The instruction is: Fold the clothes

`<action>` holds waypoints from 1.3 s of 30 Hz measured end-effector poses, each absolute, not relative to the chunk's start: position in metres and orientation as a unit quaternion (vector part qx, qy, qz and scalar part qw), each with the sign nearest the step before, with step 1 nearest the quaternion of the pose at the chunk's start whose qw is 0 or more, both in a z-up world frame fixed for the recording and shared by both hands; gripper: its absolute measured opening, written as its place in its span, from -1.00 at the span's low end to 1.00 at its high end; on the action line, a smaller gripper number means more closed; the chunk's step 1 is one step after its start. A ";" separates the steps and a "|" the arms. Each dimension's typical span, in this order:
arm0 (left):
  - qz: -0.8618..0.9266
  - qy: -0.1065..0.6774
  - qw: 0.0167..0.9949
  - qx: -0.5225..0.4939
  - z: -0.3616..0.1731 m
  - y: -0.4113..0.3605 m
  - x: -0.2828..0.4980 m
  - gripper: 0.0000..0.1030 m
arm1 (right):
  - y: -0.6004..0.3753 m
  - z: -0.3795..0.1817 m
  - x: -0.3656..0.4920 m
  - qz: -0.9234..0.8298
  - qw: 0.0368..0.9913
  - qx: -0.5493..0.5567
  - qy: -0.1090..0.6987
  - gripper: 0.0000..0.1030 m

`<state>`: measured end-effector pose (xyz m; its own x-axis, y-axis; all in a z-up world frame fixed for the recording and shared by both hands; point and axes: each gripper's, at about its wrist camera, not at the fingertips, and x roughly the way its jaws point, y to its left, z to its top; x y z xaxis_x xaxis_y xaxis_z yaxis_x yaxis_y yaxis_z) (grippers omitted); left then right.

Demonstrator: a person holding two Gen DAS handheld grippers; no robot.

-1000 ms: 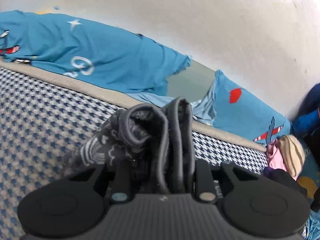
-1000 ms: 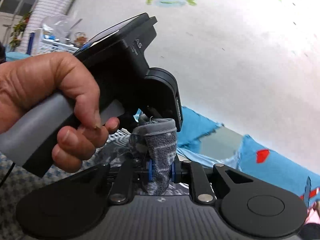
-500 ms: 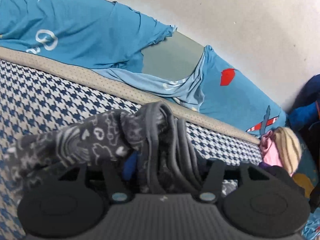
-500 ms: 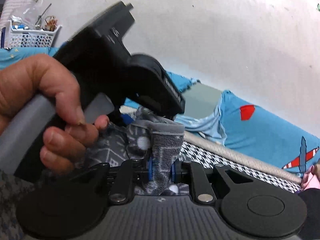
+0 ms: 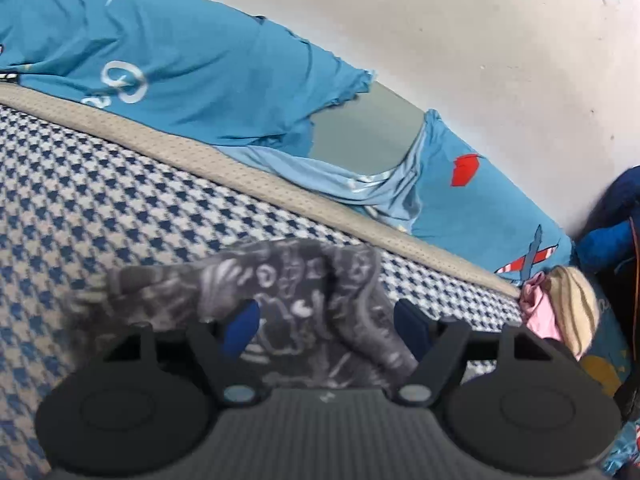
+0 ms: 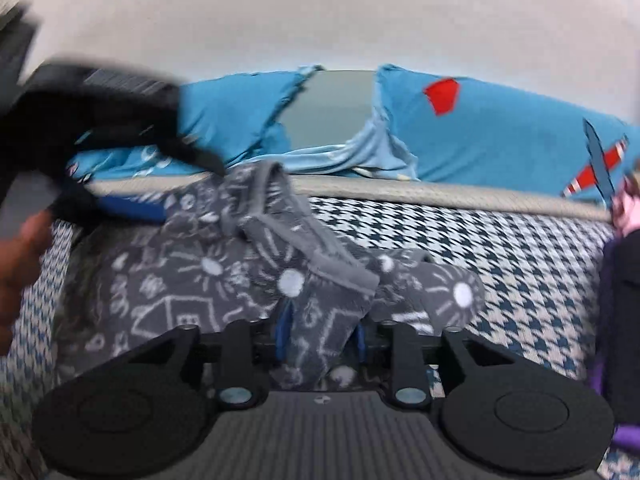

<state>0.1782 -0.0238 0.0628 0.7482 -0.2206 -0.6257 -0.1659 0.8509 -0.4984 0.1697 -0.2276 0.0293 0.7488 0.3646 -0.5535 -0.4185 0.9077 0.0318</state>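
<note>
Spread low on the blue-and-white houndstooth mattress top [image 5: 100,200], near its beige mesh border [image 5: 240,168]: a grey fleece garment [image 5: 288,280] printed with white doodles, rumpled and partly blurred in the left wrist view. Straddled by the left gripper [image 5: 326,326], jaws just opened and standing wide, blue pads [image 5: 240,324] well apart on either side of the cloth, not clamping it. Seen from the right wrist, the same garment lying in soft heaps, a plain grey ribbed hem [image 6: 280,208] looping across its top and a rounded end sticking out toward the right. Right gripper [image 6: 322,332] with a bunch of that fleece between its blue pads, jaws just widened; gap filled by the cloth, so no telling whether the pads press on it or merely flank it. At the left edge of that view, a blurred black body of the other tool above the garment, and a blurred hand [image 6: 20,260] beneath it. Beyond the border, a crumpled blue sheet [image 5: 180,60] with white stars, a red patch and a red-and-blue plane, pulled back from a bare grey panel [image 5: 360,128]. Behind all, a pale wall [image 5: 440,20]. At the mattress's far right corner, a pink cloth [image 5: 538,312] touching a beige striped one [image 5: 572,304].
</note>
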 end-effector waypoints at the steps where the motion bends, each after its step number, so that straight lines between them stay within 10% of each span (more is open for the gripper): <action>1: -0.015 0.355 0.894 -0.273 0.062 -0.020 0.175 0.41 | -0.230 0.030 0.170 0.203 0.935 -0.039 0.288 -0.33; 13: -0.008 0.307 0.917 -0.253 0.087 0.012 0.127 0.66 | -0.247 0.057 0.158 0.145 0.967 -0.063 0.202 -0.29; 20: 0.016 0.327 0.911 -0.252 0.071 0.031 0.117 0.66 | -0.236 0.070 0.158 0.209 0.963 -0.068 0.157 -0.69; 39: 0.027 0.389 0.876 -0.283 0.014 0.054 0.120 0.66 | -0.179 0.043 0.213 0.298 0.925 -0.066 0.227 -0.78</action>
